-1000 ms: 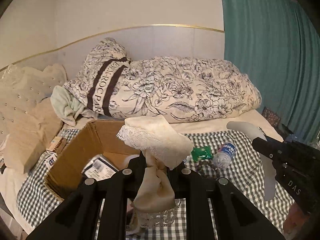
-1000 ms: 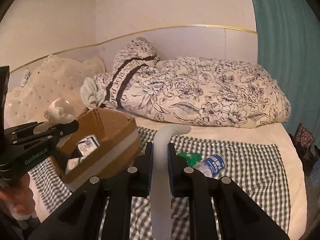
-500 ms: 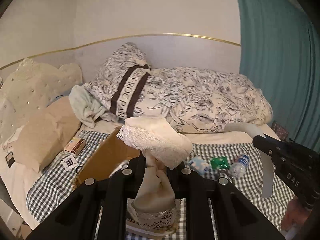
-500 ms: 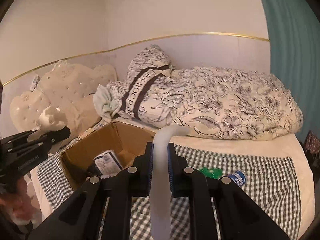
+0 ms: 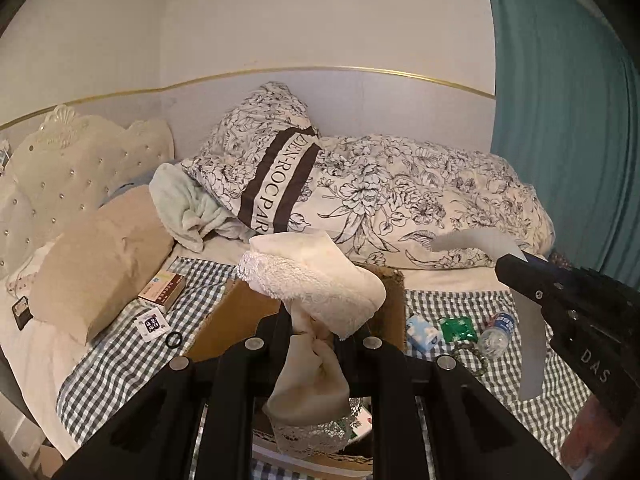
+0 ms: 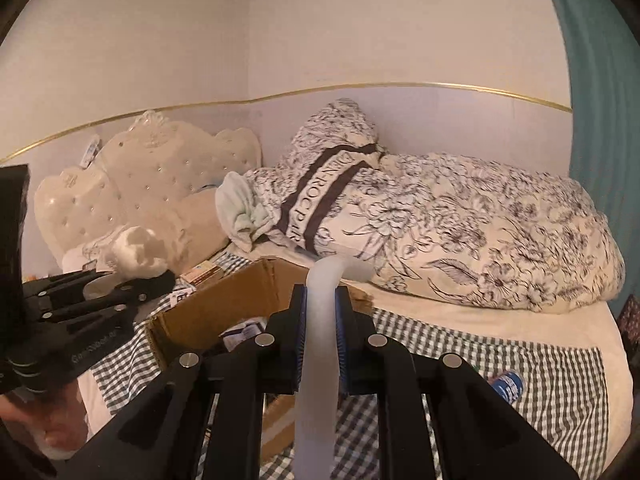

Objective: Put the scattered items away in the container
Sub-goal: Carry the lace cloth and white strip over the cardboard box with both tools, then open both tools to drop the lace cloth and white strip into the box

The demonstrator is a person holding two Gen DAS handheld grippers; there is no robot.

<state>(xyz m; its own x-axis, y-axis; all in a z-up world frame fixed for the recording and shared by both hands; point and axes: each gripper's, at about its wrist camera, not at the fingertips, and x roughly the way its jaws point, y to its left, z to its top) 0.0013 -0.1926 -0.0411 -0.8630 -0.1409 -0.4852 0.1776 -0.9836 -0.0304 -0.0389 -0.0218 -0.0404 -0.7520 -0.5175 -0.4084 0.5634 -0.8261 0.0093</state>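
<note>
A: Bedroom scene: bed [image 5: 460, 292] with a checked sheet, floral duvet [image 5: 400, 196] along the wall, teal curtain [image 5: 568, 120] at right. Status of the box [image 5: 236, 316]?

B: Open cardboard box, standing on the sheet. One second ago the left view looked down into it and packets showed inside. Now that view is level, and the box sits directly below and ahead of the left claw [image 5: 310, 320]. In the right view the box [image 6: 224, 304] has shifted from left of the right claw [image 6: 322, 312] to beneath it. Judgement: both claws are positioned for the drop.

A: Claw states?

B: Left claw is clamped on the cloth [image 5: 316, 284]. Right claw is clamped on the strip [image 6: 320, 344]. Neither has let go across the three samples.

A: Describe the held items.

B: Cloth: cream fabric with lace trim, bunched, one fold above the fingers, a knotted tail hanging below. It is limp and will likely fall in a heap. Strip: pale, translucent, long and flat, curved over at the top; material cannot be determined.

A: Items outstanding?

B: On the sheet right of the box: blue-white packet [image 5: 422, 330], green packet [image 5: 458, 328], bottle [image 5: 496, 332]. Left of it: carton [image 5: 162, 290], sachet [image 5: 152, 322], black ring [image 5: 173, 339]. Judgement: the task is partly complete.
</note>
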